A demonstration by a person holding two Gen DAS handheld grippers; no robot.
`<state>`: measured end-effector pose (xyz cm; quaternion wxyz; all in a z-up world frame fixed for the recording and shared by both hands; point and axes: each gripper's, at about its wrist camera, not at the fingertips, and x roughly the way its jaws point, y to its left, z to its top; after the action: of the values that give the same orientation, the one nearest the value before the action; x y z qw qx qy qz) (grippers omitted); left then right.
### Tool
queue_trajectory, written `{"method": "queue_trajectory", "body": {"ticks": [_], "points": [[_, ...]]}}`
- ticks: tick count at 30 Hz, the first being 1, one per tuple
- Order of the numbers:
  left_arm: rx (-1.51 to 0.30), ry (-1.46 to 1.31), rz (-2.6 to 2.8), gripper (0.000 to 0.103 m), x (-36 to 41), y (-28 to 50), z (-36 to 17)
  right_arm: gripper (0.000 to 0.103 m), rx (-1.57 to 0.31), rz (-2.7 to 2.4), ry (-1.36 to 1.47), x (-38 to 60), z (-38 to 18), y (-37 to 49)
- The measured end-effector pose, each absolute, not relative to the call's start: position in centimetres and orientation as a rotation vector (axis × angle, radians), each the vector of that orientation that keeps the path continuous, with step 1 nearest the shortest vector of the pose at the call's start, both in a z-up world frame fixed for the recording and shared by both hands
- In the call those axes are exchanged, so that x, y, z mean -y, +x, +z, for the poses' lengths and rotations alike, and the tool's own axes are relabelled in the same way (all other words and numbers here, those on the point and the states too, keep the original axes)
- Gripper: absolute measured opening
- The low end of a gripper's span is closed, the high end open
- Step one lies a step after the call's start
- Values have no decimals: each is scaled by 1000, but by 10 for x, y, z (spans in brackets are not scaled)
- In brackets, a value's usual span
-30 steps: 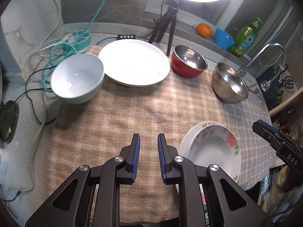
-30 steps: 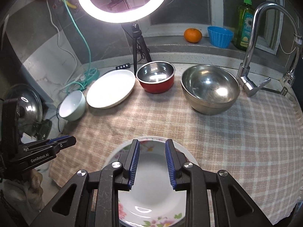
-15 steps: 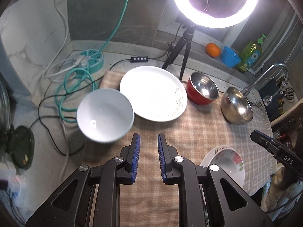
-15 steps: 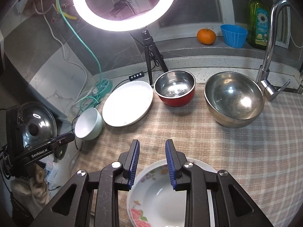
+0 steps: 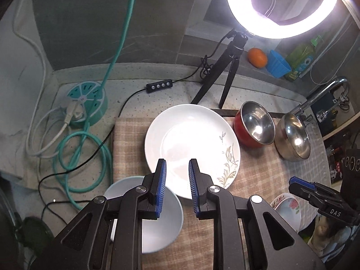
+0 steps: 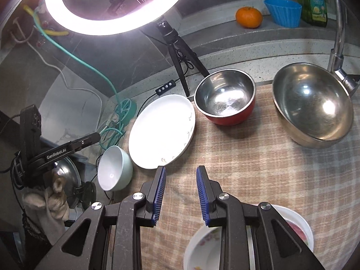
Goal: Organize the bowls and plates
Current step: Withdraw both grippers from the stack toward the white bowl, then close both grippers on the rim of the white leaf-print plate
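A white plate with a leaf print (image 5: 191,148) (image 6: 162,130) lies on the checked cloth (image 5: 254,175). A pale green bowl (image 5: 148,211) (image 6: 114,168) stands at the cloth's left edge. A red steel-lined bowl (image 5: 255,127) (image 6: 225,96) and a large steel bowl (image 5: 294,139) (image 6: 312,103) stand to the right. A floral bowl (image 5: 286,209) (image 6: 209,243) sits near the front. My left gripper (image 5: 177,186) is open and empty above the near rim of the plate. My right gripper (image 6: 181,191) is open and empty above the cloth, just beyond the floral bowl.
A ring light on a tripod (image 5: 225,72) (image 6: 177,42) stands behind the plate. A teal power hub (image 5: 87,96) with coiled cables lies on the counter at left. A tap (image 6: 337,51), an orange (image 6: 248,16), a blue cup (image 6: 283,11) and a soap bottle are at the back right.
Both grippers have pulled up and back. The left view has swung toward the white plate and pale bowl. The right gripper has lifted off the floral bowl. Both stay open.
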<state>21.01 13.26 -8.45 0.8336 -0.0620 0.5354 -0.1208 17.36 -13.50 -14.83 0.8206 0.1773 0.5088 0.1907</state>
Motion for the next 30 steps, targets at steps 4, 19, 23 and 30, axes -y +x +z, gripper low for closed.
{"method": "queue_trajectory", "body": {"ticks": [4, 19, 23, 30], "points": [[-1163, -133, -266, 19, -141, 235, -97, 25, -1116, 388, 398, 124, -161, 191], [-1274, -116, -294, 19, -142, 292, -147, 25, -1215, 318, 461, 101, -202, 239], [-1299, -149, -299, 19, -146, 301, -154, 25, -1228, 313, 449, 95, -207, 243], [-1301, -135, -282, 19, -145, 308, -159, 25, -1236, 295, 443, 88, -212, 247]]}}
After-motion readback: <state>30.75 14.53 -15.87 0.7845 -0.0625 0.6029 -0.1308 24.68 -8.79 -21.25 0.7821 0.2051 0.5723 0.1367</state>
